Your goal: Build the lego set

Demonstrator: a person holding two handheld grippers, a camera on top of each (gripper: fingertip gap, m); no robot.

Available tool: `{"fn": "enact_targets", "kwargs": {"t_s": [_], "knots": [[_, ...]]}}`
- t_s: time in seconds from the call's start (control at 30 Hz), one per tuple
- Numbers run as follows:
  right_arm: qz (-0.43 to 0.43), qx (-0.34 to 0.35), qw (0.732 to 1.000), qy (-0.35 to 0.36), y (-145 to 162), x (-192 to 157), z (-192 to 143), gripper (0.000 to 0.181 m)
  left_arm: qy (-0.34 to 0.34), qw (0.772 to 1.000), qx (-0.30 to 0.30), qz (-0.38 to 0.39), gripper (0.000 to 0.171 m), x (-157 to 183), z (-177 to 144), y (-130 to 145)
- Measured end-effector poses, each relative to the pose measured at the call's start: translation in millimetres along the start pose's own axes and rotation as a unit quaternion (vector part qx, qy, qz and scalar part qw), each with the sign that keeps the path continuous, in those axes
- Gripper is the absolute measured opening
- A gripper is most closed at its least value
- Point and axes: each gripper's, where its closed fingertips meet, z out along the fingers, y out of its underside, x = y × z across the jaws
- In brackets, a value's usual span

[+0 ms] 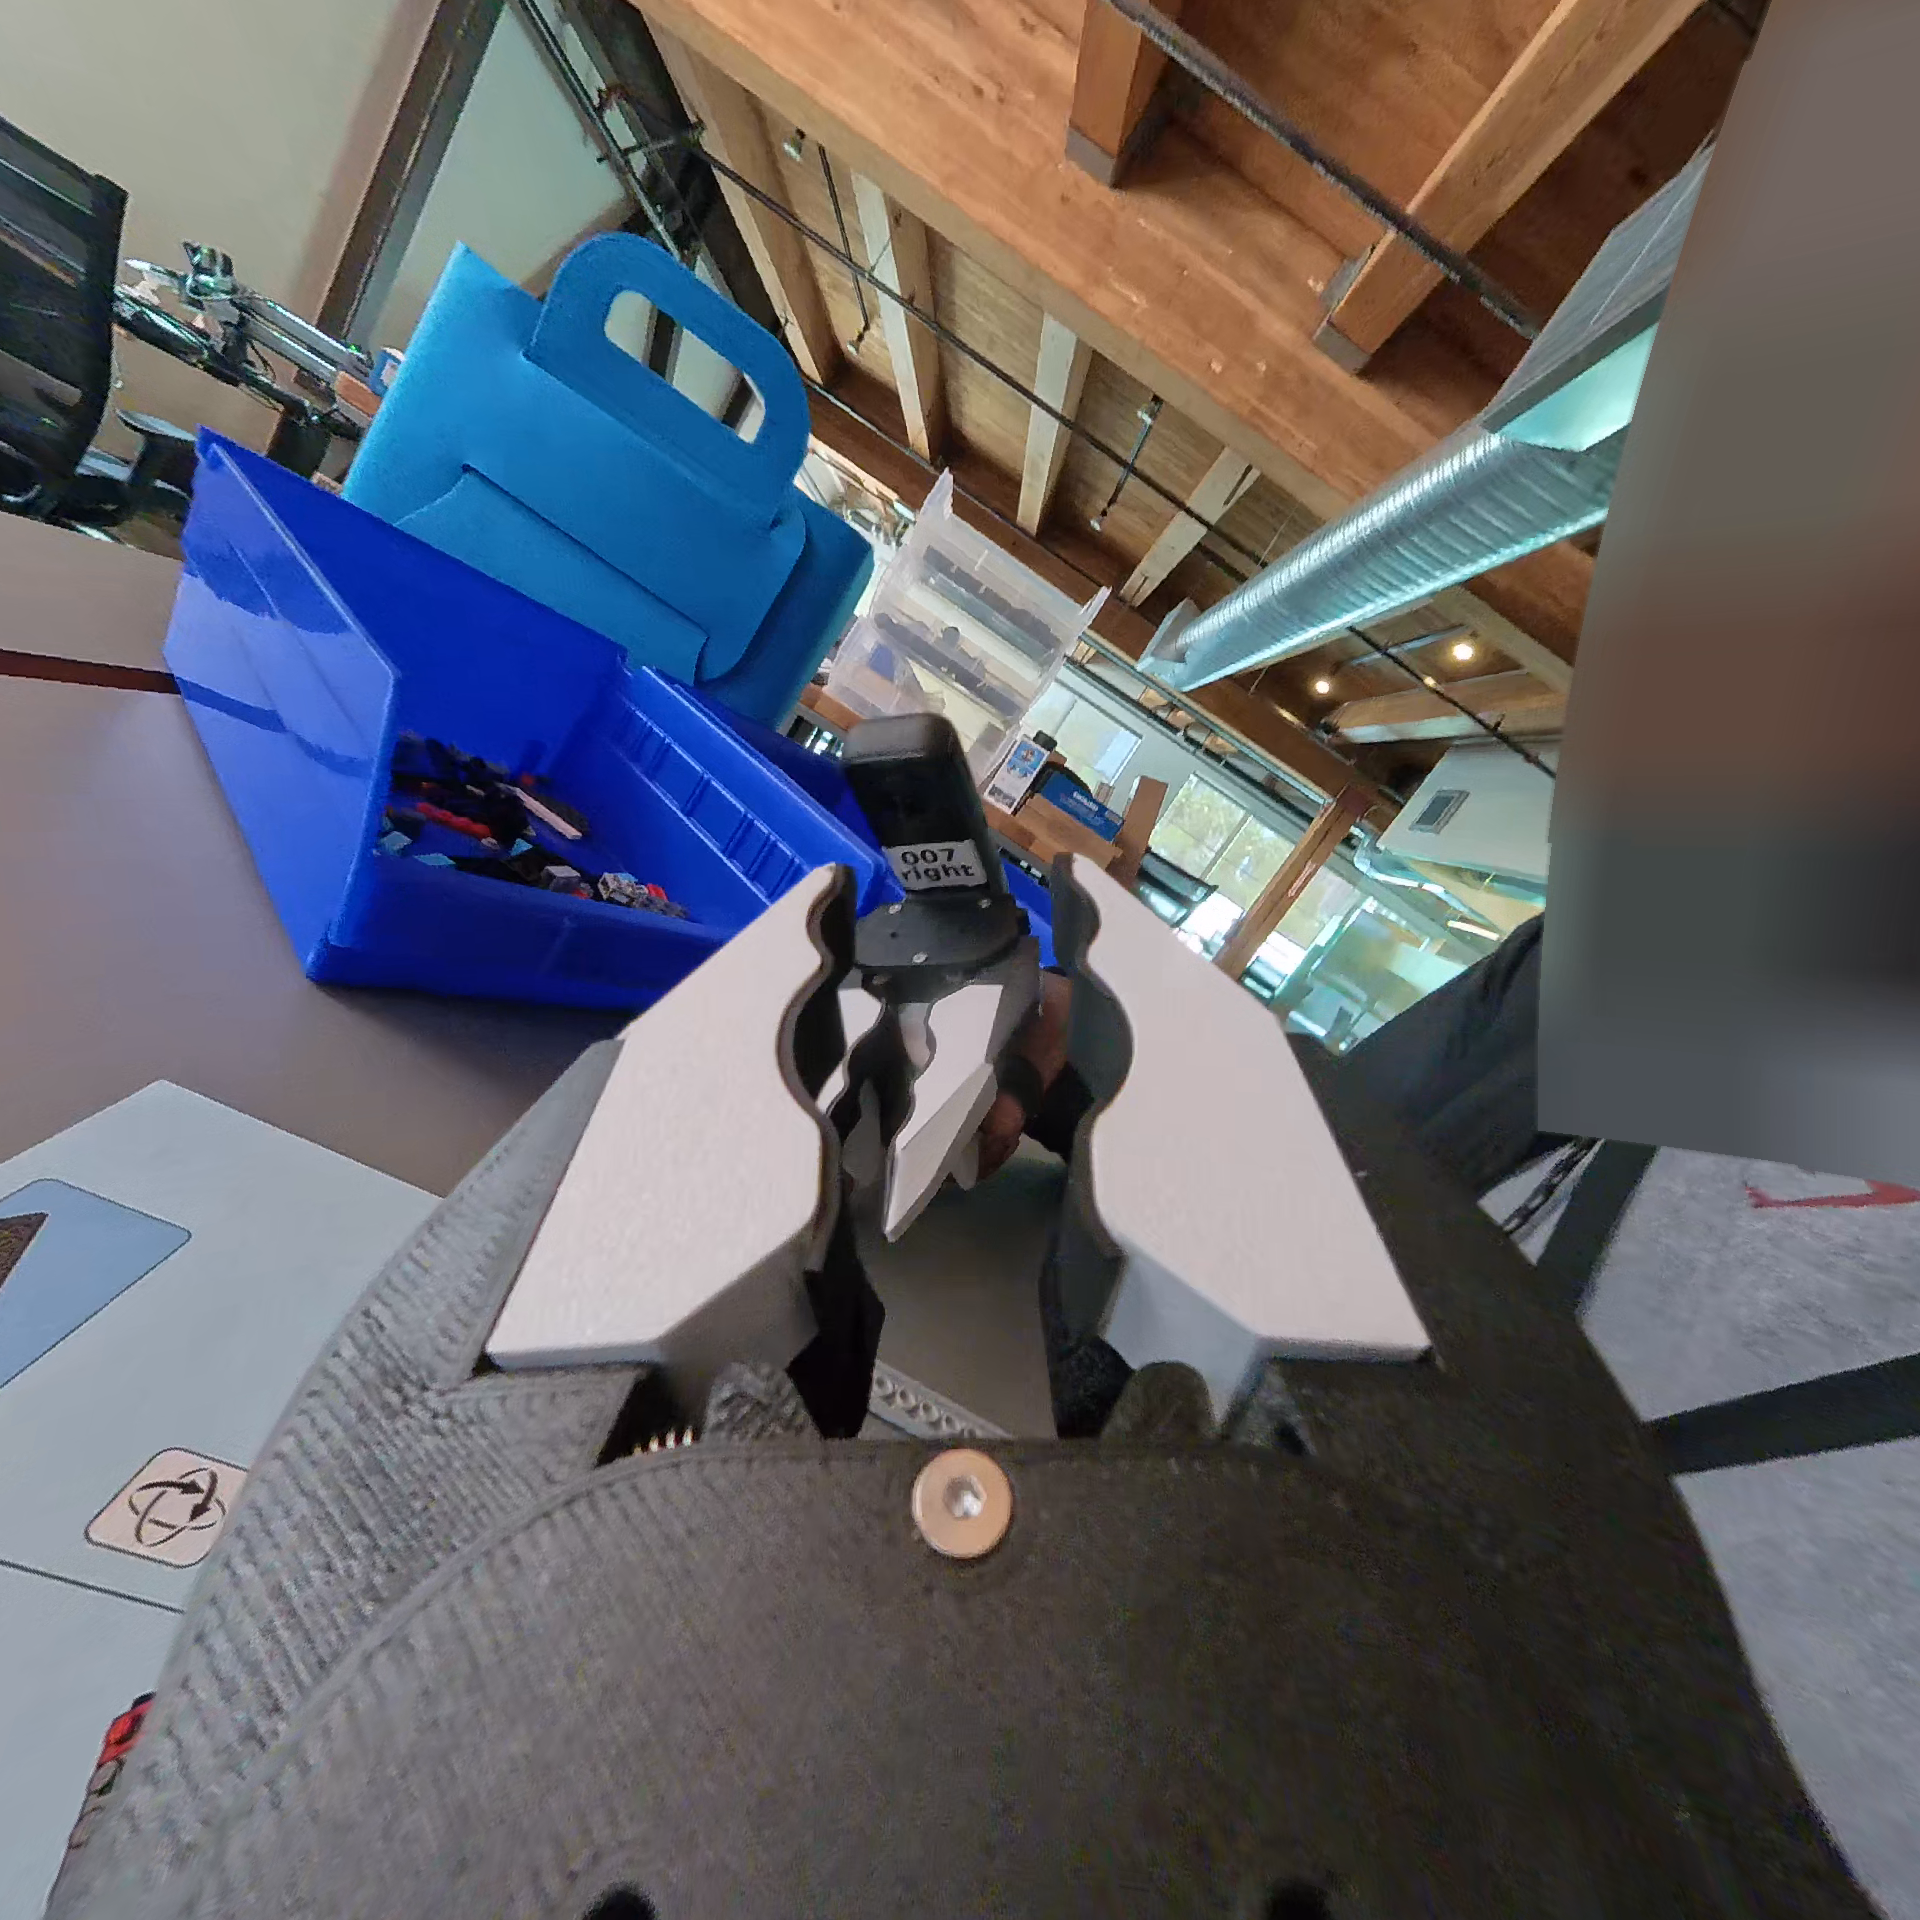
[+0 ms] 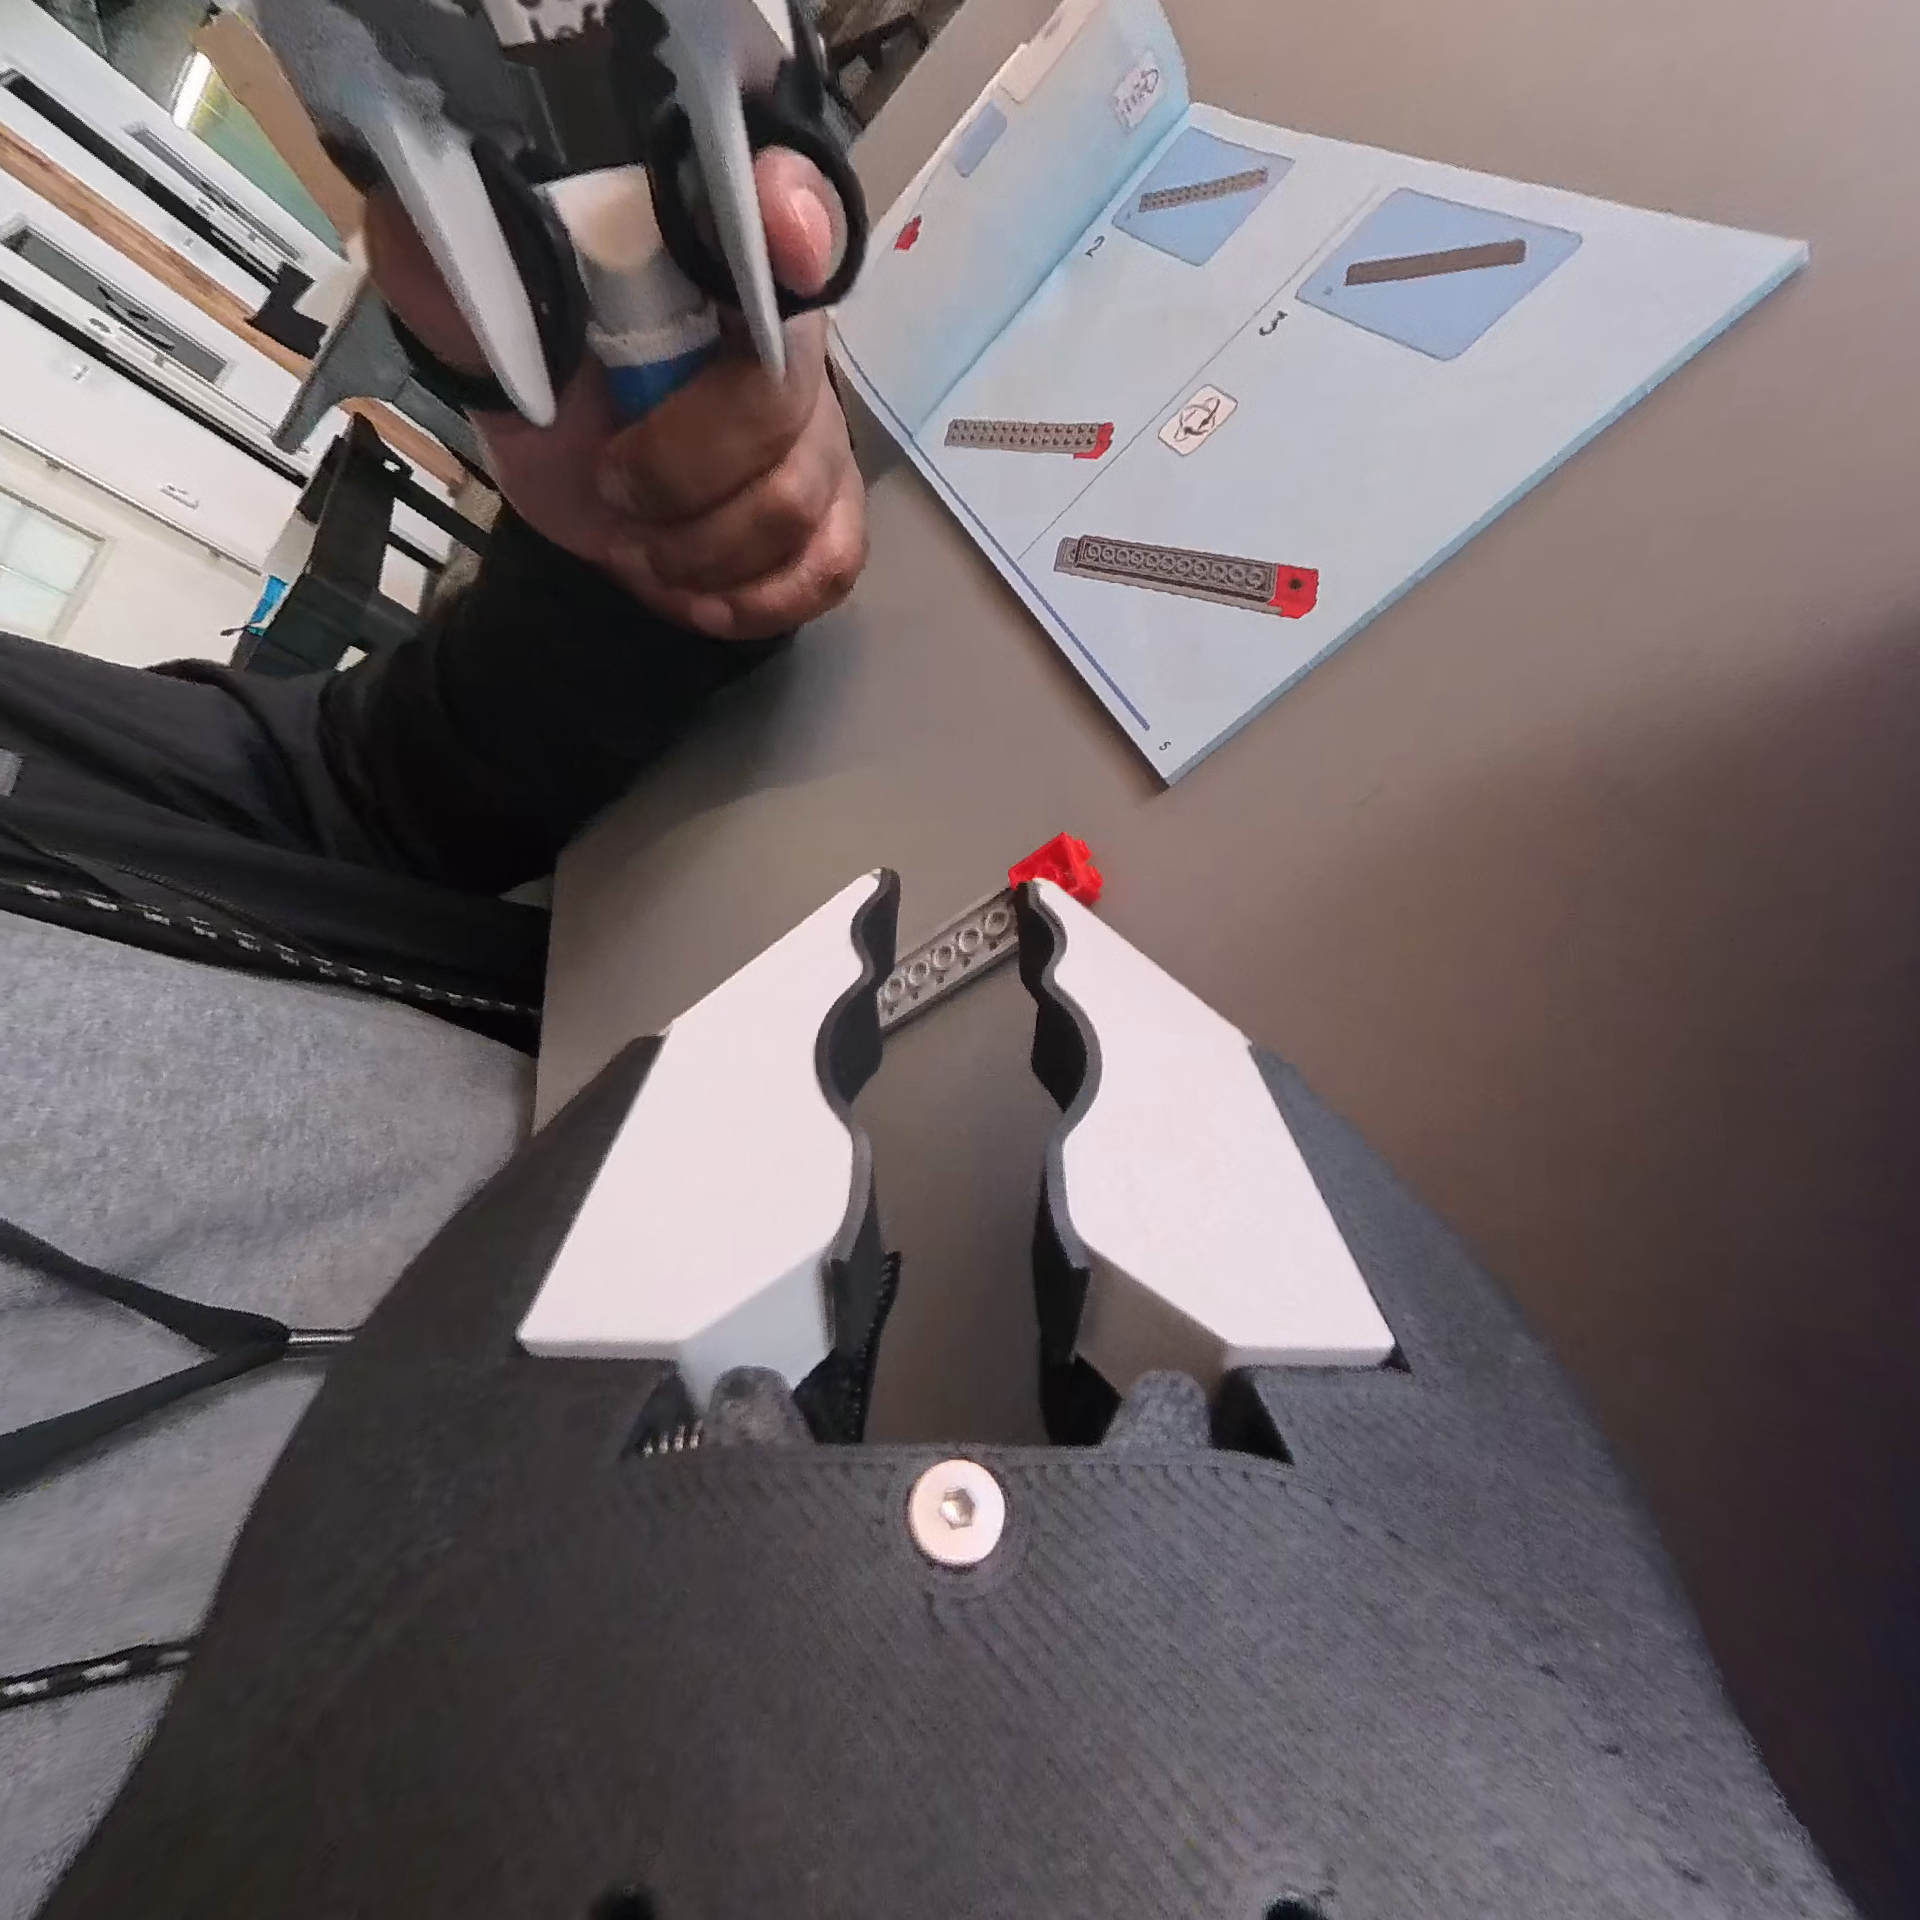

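A long grey Lego plate [image 2: 940, 964] with a red brick [image 2: 1065, 864] on its far end lies flat on the brown table [image 2: 1507, 987]. My right gripper [image 2: 956, 891] is open and low over the plate. The plate runs across the gap just beyond its fingertips, and its near end is hidden behind the left finger. My left gripper [image 1: 951, 881] is open and empty, raised and pointing at the right gripper [image 1: 935, 1049]. In the right wrist view the left gripper [image 2: 634, 353] hangs at top left, held by a hand. A strip of grey studs [image 1: 920, 1390] shows low in its gap.
A blue bin [image 1: 343, 675] holding several small loose Lego pieces [image 1: 499, 831] stands on the table, with a blue carry box [image 1: 603, 499] behind it. An open instruction booklet [image 2: 1299, 343] lies beyond the plate and also shows in the left wrist view [image 1: 156, 1299]. A person's dark sleeve [image 2: 312, 748] is at the table edge. One gripper's finger ends stand about 12 cm off the other's.
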Motion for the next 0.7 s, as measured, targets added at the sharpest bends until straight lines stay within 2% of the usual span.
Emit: {"fn": "enact_targets", "kwargs": {"t_s": [0.1,0.23,0.37,0.53,0.7], "knots": [[-0.027,0.019,0.999,0.023,-7,2,-2,0.028,-0.014,0.999,-0.030,0.029,0.040,-2,6,13],[-0.043,0.059,0.997,0.035,-18,-4,-7,0.030,-0.056,0.992,-0.073,0.081,0.052,-11,14,31],[-0.071,0.069,0.993,0.067,-10,-6,-9,0.035,-0.100,0.984,-0.089,0.117,0.052,-18,18,40],[-0.095,0.125,0.984,0.081,-6,-15,-33,0.035,-0.120,0.983,-0.106,0.089,0.055,-22,27,57],[-0.079,0.197,0.975,0.059,-9,-22,-60,0.034,-0.137,0.981,-0.103,0.088,0.054,-28,31,57]]}}
